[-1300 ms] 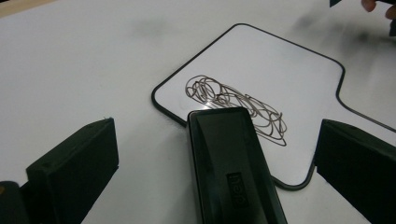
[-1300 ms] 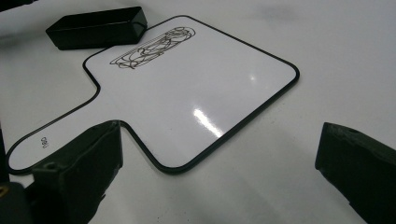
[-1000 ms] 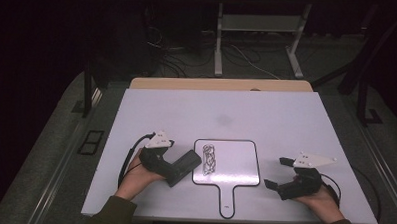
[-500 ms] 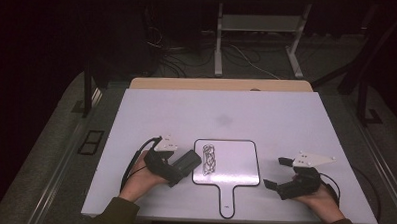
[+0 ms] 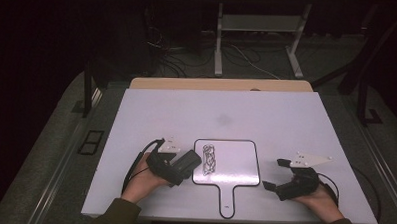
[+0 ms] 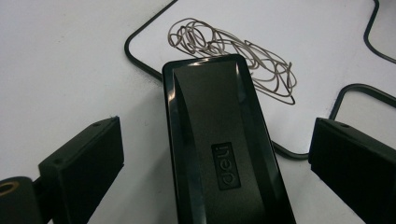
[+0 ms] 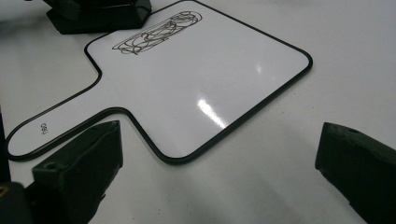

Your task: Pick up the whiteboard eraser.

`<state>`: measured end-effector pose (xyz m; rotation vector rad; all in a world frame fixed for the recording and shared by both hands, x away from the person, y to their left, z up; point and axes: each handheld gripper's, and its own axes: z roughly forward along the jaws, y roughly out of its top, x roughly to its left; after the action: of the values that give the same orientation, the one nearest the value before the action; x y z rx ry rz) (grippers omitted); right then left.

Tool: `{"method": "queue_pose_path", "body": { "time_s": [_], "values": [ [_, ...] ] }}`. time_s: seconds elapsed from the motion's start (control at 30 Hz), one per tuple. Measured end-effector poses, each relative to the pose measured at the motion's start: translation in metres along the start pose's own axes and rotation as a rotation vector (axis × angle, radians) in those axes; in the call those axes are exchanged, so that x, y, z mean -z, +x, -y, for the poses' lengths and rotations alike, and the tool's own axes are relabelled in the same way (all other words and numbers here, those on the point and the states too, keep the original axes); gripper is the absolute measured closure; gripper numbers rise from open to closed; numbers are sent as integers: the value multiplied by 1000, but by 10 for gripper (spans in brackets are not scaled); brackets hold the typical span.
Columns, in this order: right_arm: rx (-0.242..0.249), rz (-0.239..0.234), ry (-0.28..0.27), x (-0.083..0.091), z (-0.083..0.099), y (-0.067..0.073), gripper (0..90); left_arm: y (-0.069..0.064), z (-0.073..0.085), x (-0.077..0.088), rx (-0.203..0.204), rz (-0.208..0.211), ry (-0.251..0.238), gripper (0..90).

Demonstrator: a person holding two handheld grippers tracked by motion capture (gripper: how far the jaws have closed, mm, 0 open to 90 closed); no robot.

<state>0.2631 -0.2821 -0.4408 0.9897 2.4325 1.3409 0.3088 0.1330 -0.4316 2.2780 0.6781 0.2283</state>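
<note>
White and flat, the big table top (image 5: 286, 125) sits in a dark room, with a pale wooden strip (image 5: 222, 85) along its far edge. Near the table's front edge, about in the middle, lies a small white paddle-shaped drawing board with a thin black rim (image 5: 234, 166). Its handle points to the front edge. A dark tangle of scribbled lines (image 5: 209, 158) is drawn near the board's left edge.

A black plastic block-shaped eraser (image 6: 219, 144) lies over the board's left edge, and its far end touches the scribble. The left gripper (image 5: 177, 164) has its two black jaws spread wide on both sides of the eraser, not touching it.

The right gripper (image 5: 277, 176) sits near the table's front right corner, well apart from the board. Its jaws are wide apart too, with nothing between them.
</note>
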Motion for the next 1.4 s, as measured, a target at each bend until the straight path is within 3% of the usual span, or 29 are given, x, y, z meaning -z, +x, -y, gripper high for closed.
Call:
{"method": "queue_pose_path", "body": {
  "time_s": [0.27, 0.47, 0.67, 0.93, 1.4],
  "values": [
    [0, 2, 4, 0, 0, 0, 0, -2, 0, -4, -9, -12, 38, 83],
    [2, 5, 6, -1, 0, 0, 0, -3, 0, -6, 11, -18, 59, 152],
    [4, 6, 8, -1, 0, 0, 0, -1, 0, -6, 37, -2, 65, 228],
    [4, 6, 8, -1, 0, 0, 0, -1, 0, -7, 41, 14, 93, 309],
    [3, 6, 8, 0, 1, -1, 0, -2, -1, -7, 49, 0, 119, 357]
  ]
}}
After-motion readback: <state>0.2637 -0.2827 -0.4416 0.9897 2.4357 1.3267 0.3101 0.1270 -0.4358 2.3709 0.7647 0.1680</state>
